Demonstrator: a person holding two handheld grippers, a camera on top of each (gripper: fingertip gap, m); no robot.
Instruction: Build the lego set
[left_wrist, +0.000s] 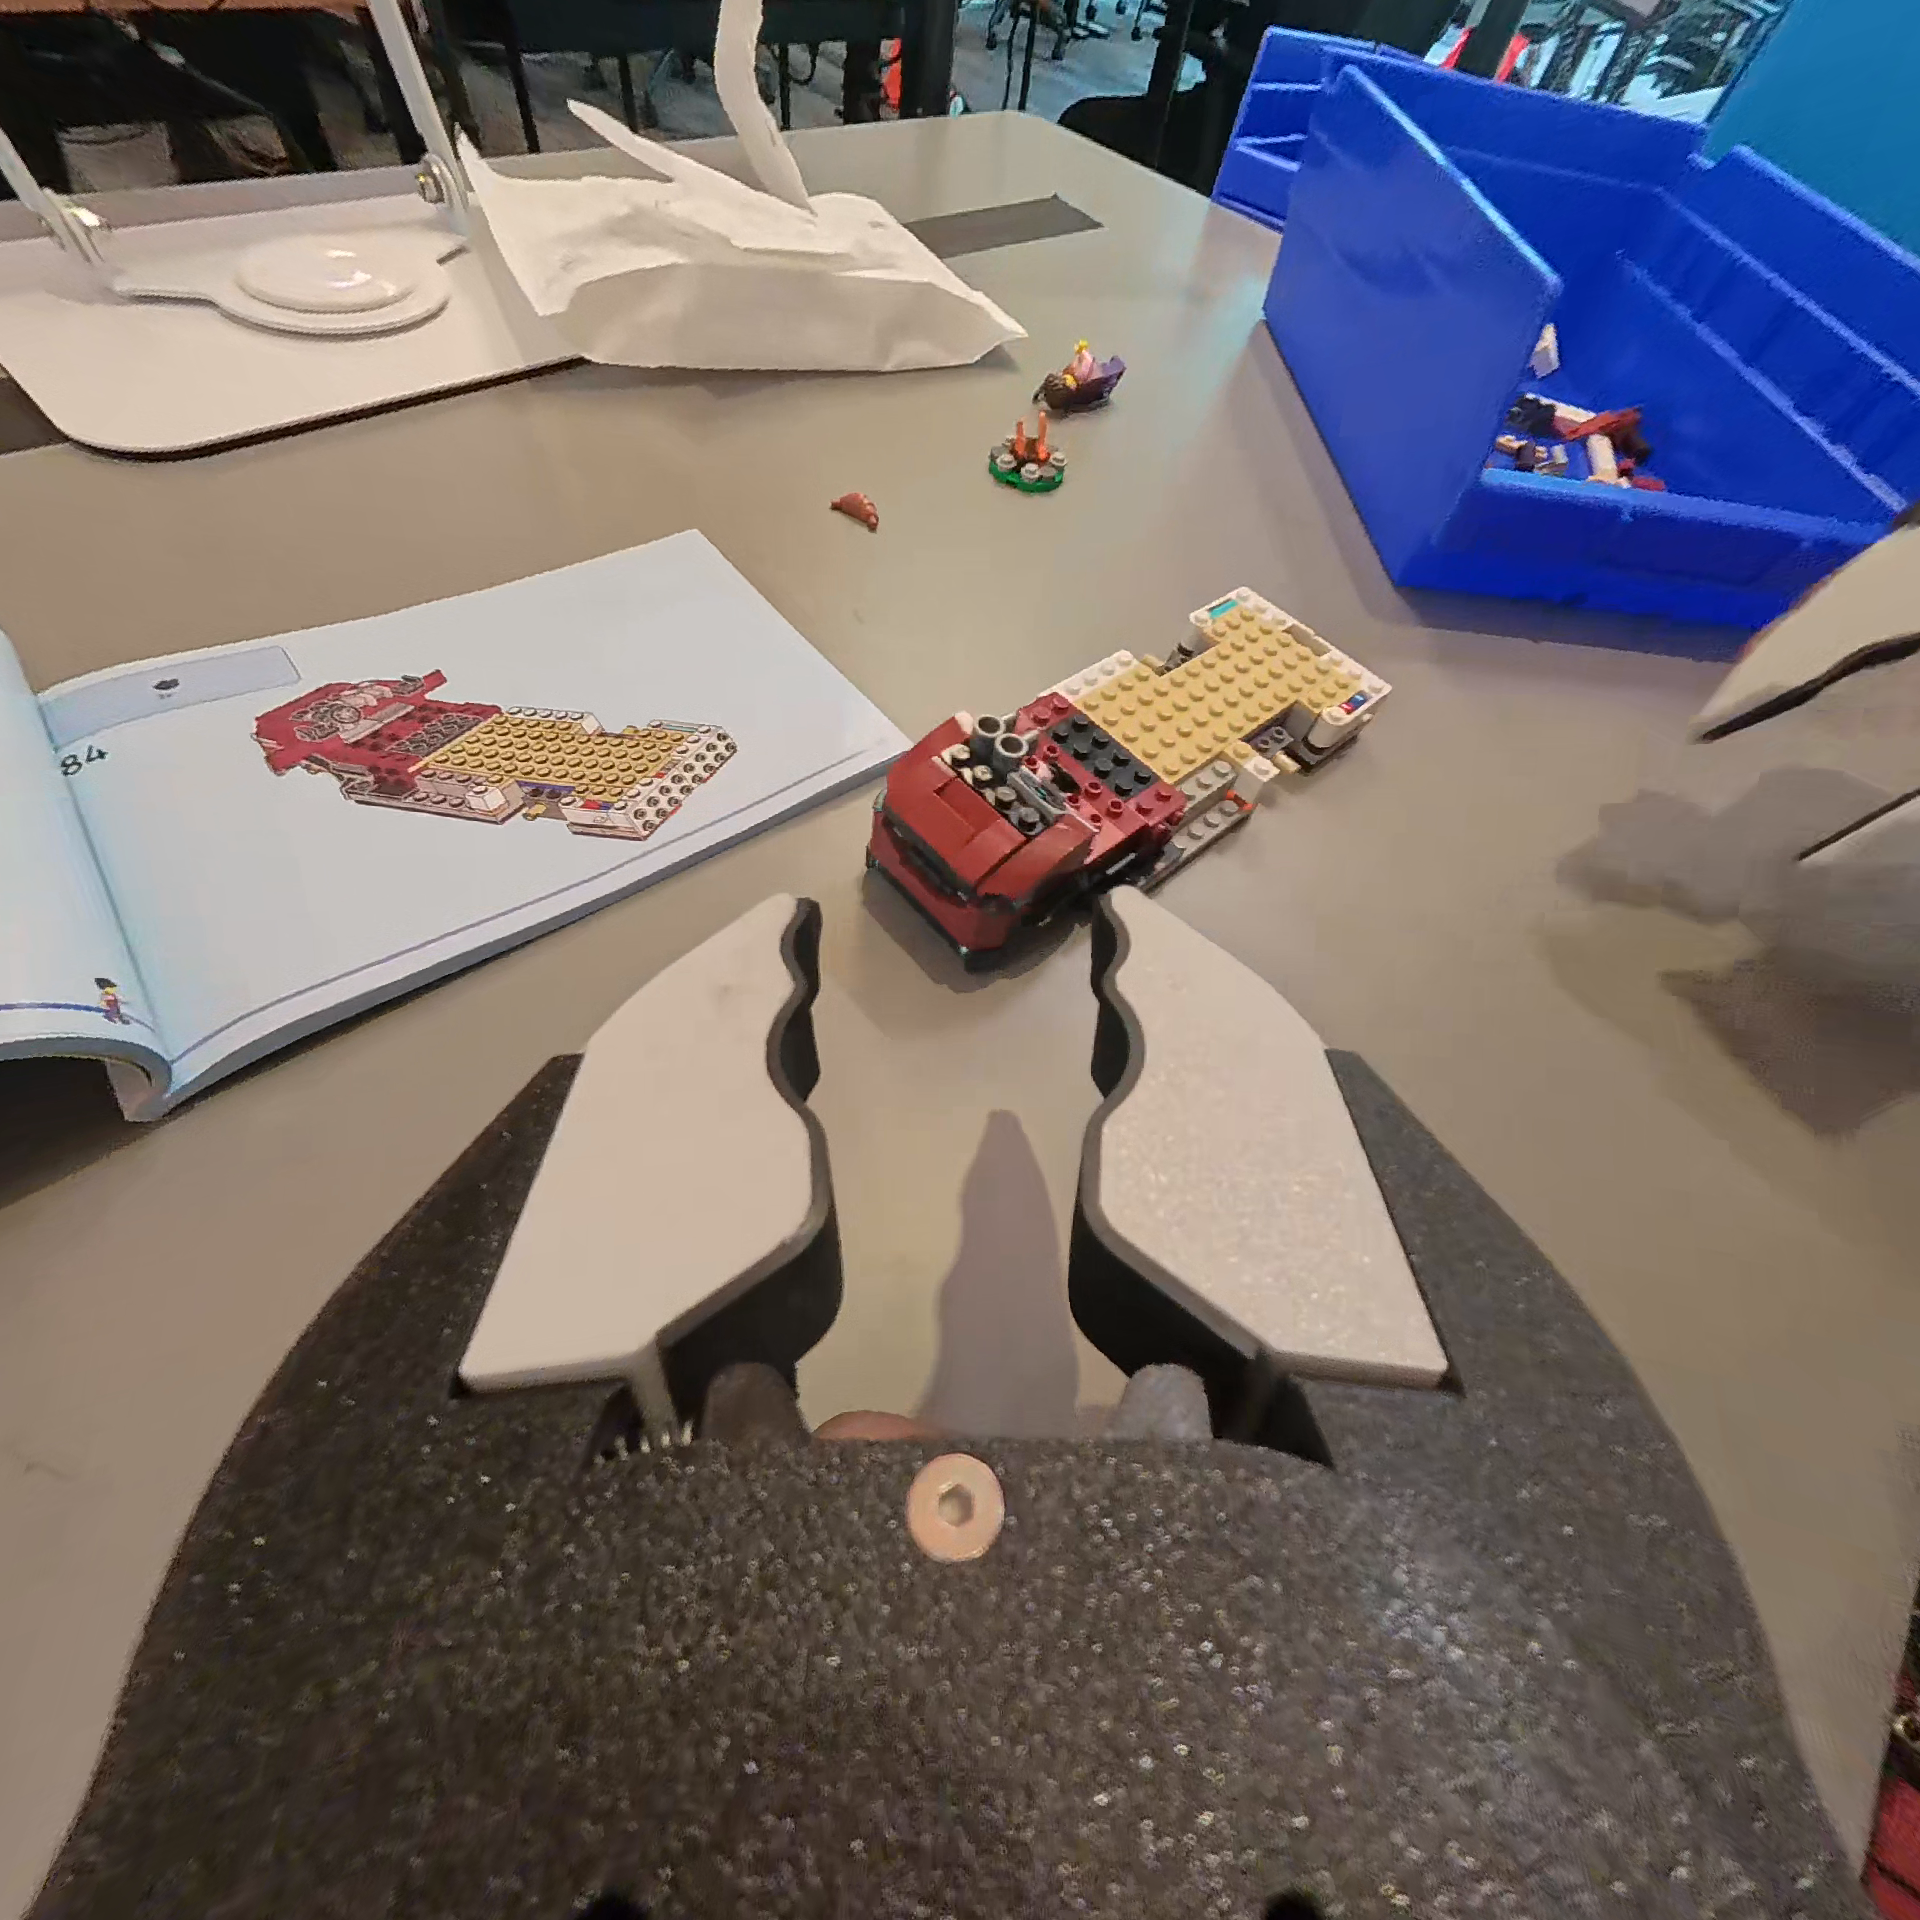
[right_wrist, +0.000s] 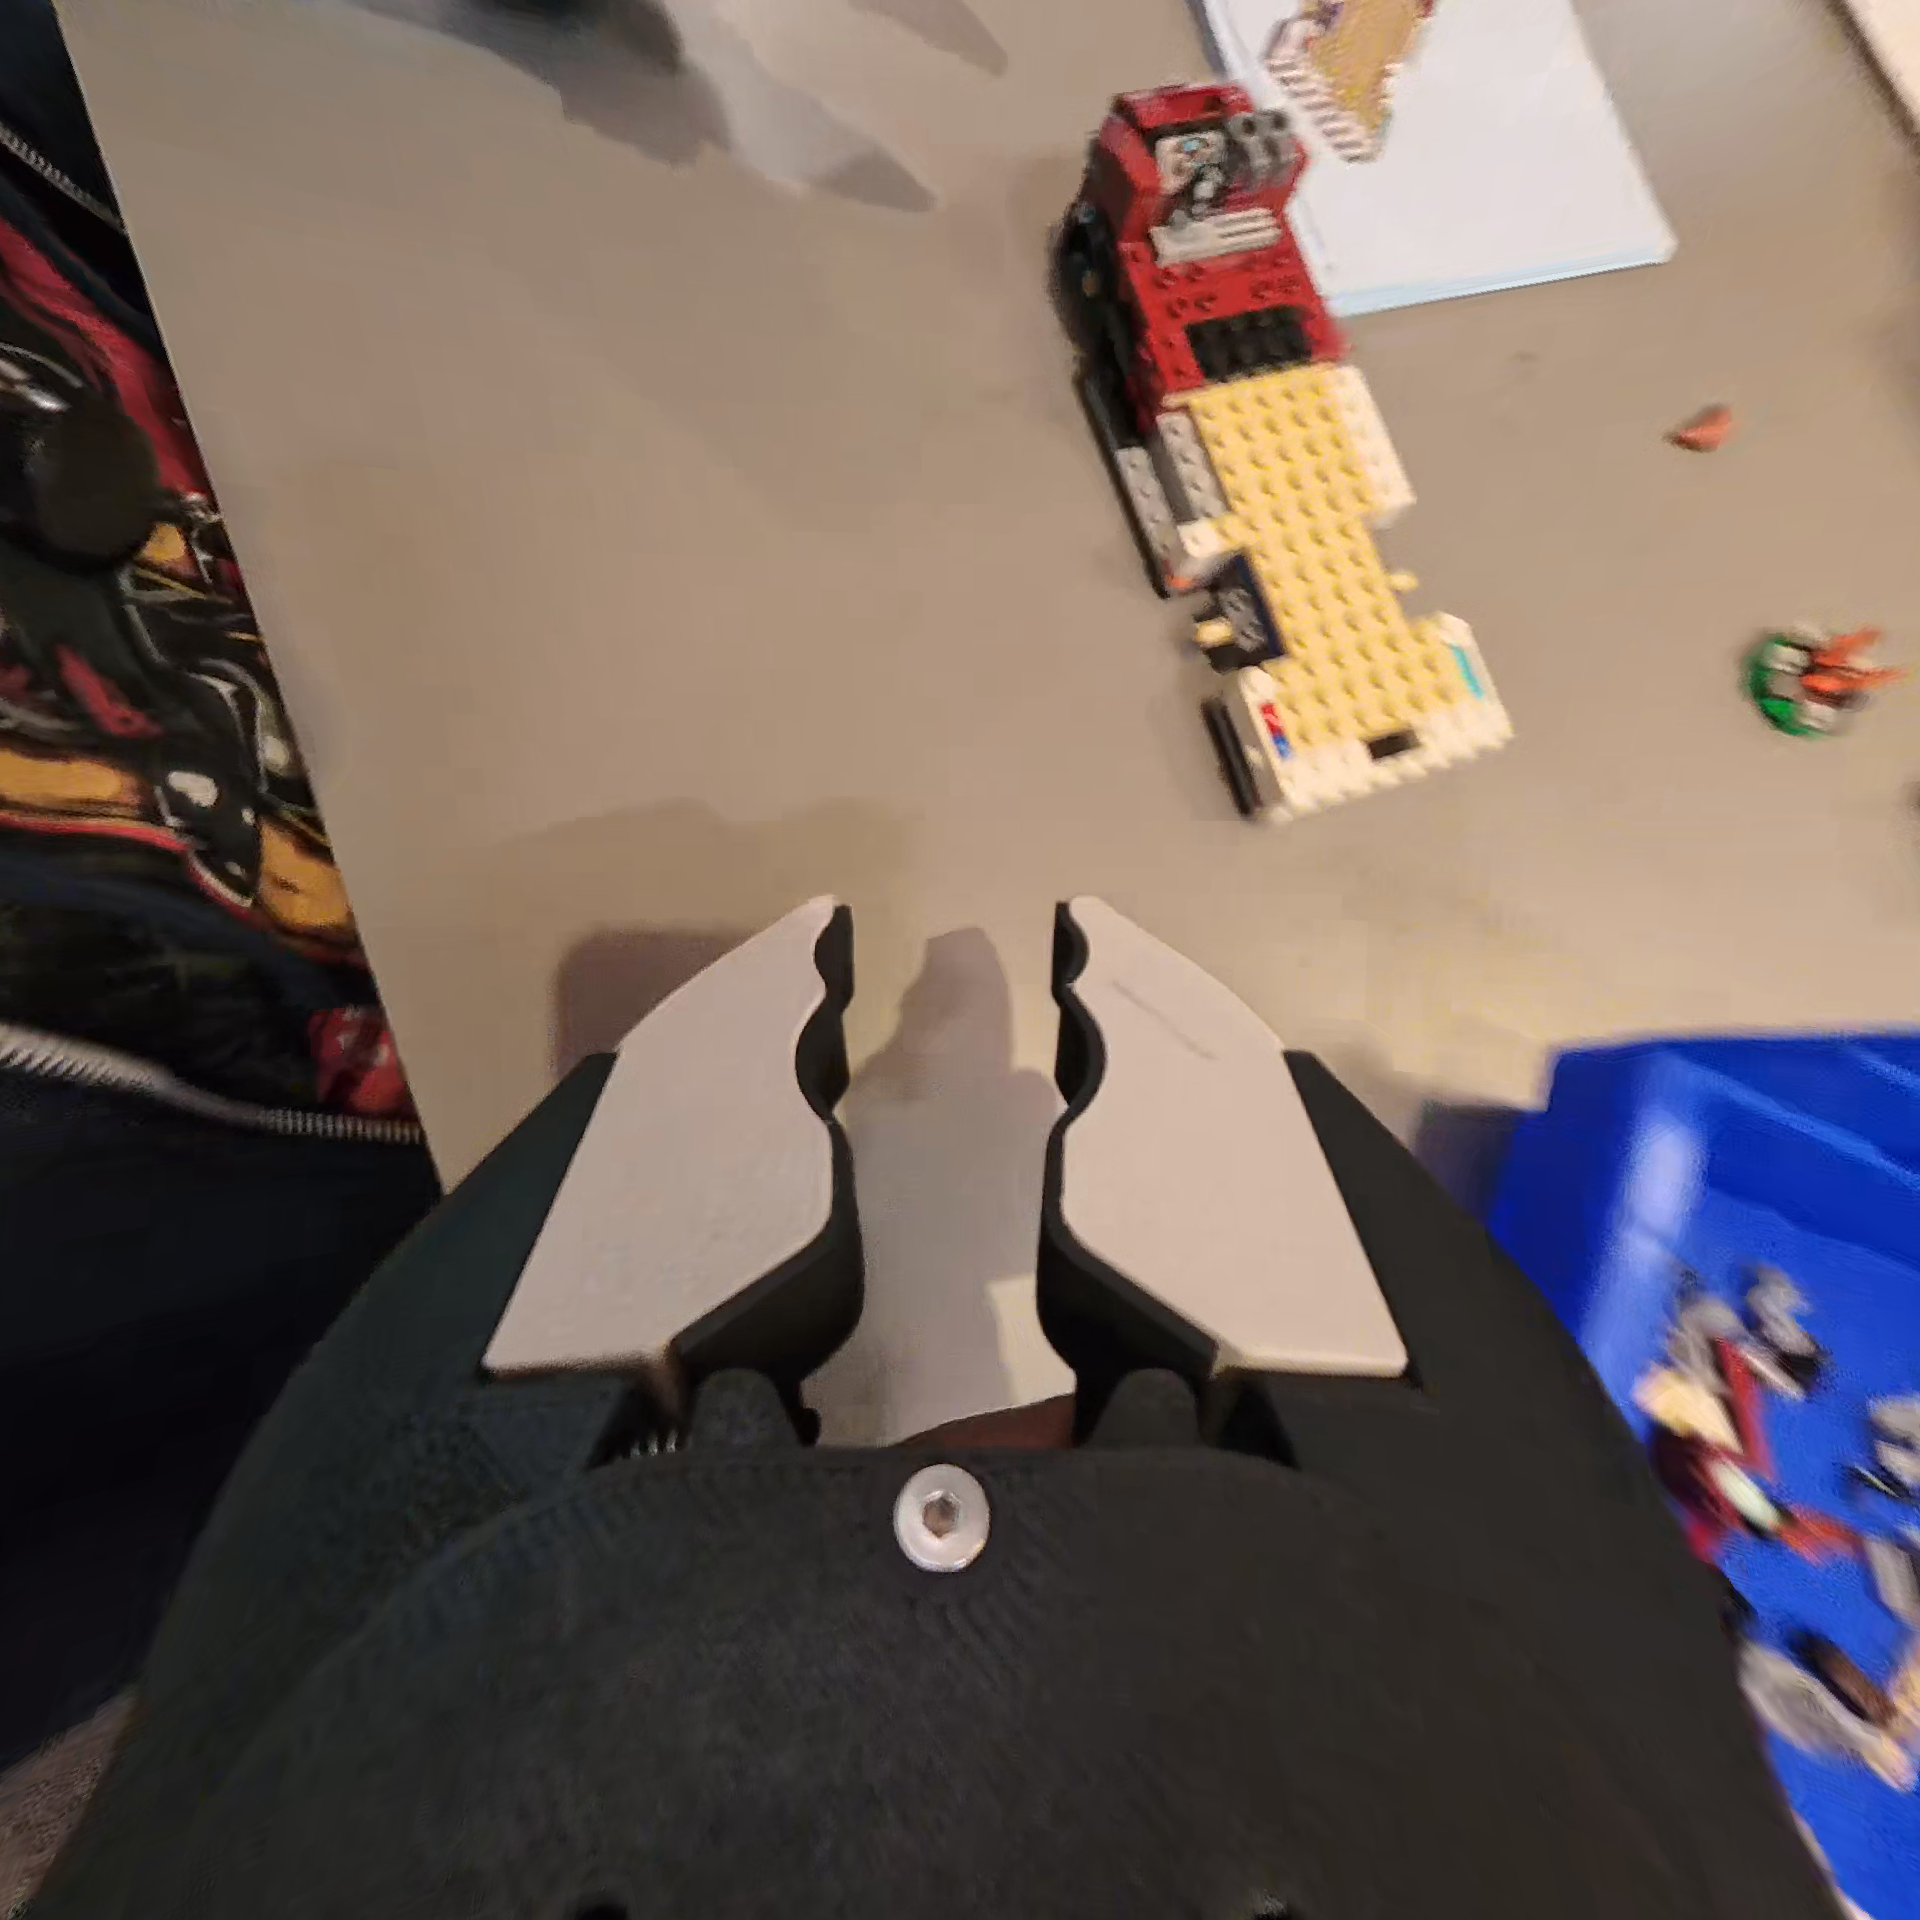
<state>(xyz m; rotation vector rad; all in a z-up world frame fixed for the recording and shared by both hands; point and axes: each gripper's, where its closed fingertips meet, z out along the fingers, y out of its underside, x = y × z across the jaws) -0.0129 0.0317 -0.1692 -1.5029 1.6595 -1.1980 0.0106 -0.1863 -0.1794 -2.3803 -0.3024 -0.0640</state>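
A brick-built vehicle (left_wrist: 1112, 769) with a dark red front and a tan studded deck lies on the grey table (left_wrist: 1351, 1039). My left gripper (left_wrist: 954, 925) is open and empty, its fingertips just short of the red front; nothing sits between the pads. In the right wrist view the same vehicle (right_wrist: 1268, 468) lies ahead and to the right. My right gripper (right_wrist: 954, 930) is open and empty above bare table, clear of the vehicle. Its fingers (left_wrist: 1829, 665) show blurred at the right edge of the left wrist view.
An open instruction booklet (left_wrist: 416, 800) lies left of the vehicle. A blue bin (left_wrist: 1621, 416) with loose bricks stands at the right, also in the right wrist view (right_wrist: 1714, 1351). Small brick bits (left_wrist: 1029, 452), a white paper bag (left_wrist: 748, 270) and a white stand (left_wrist: 260, 270) lie farther back. A person's patterned clothing (right_wrist: 125, 623) is at the table edge. Spacing between my two grippers at the tips: around 20 cm.
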